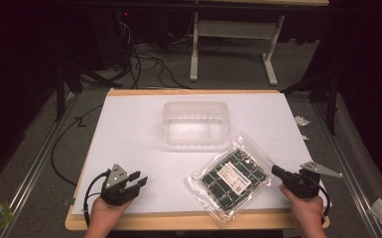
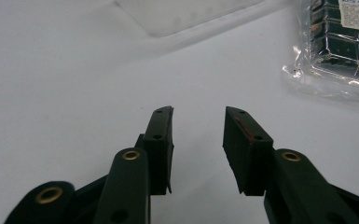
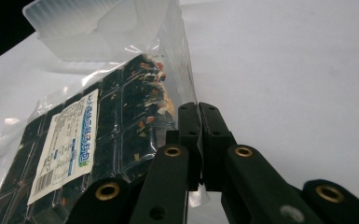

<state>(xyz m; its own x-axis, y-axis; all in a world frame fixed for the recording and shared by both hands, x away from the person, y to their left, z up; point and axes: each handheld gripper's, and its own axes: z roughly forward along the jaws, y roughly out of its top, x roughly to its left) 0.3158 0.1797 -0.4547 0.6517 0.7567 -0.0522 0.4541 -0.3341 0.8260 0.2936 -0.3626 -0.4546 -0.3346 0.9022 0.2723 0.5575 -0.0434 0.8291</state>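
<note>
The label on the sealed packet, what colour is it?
White with blue print, on the dark green packet; the label shows best in the right gripper view.

1. The high view looks forward and down from above the worktop (image 1: 129,129)'s near edge, taking in the whole sheet and the floor beyond.
2. The left gripper (image 2: 198,122) view sits low, close to the worktop, with the packet (image 2: 340,51) at 2 o'clock.
3. The right gripper (image 3: 199,112) view skims close over the packet at 10 o'clock.
4. All three share packet and tub (image 1: 196,124).
</note>
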